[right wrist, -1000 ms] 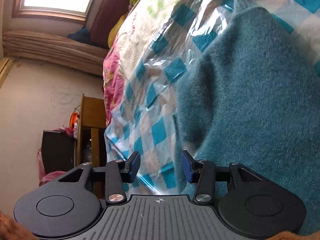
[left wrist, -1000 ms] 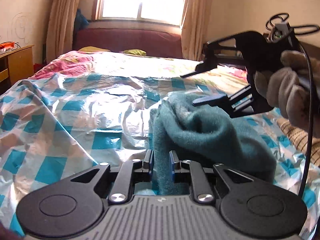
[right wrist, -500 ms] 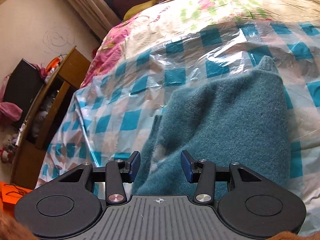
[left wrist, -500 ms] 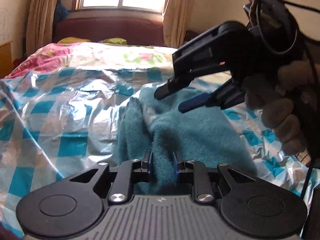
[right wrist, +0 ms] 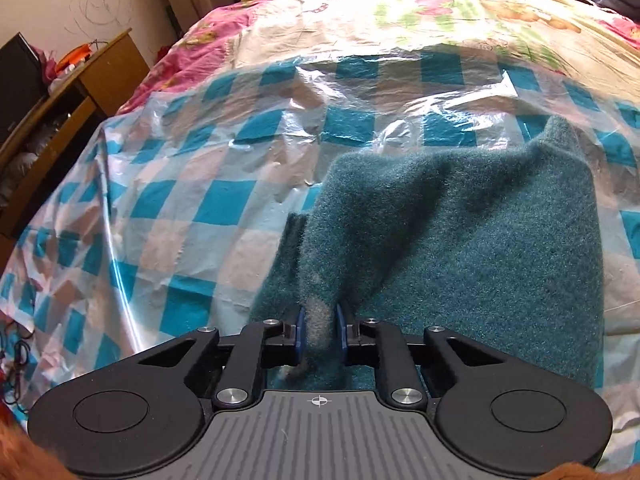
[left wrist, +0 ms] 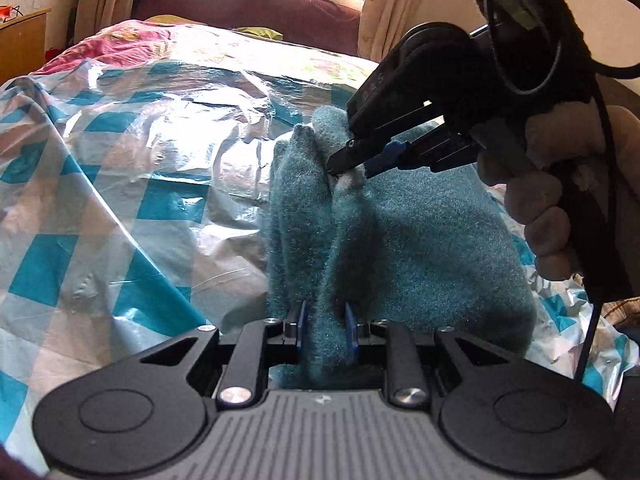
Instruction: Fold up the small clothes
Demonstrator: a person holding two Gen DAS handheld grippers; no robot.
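Since the left wrist cam sits so low, most of what you get is the teal cloth bunched up on the bed, lying on a crinkly blue-checked plastic sheet. Left gripper is pinched narrow on a thick ridge of the cloth, pads pressing into it on both sides. Further up the same ridge you can see the right gripper coming in from the upper right, held by a gloved hand, its tips clamped on a pale bit of the cloth's edge. Those jaws have just been closing, and the cloth is between them. A cable hangs down past the hand. Curtains and a dark red headboard sit at the back.

Right wrist cam looks down over the bed. The right gripper is nearly shut on a fuzzy corner of the cloth, which lifts toward the pads while the rest spreads flat to the right on the sheet. A wooden desk stands off to the left by the wall.
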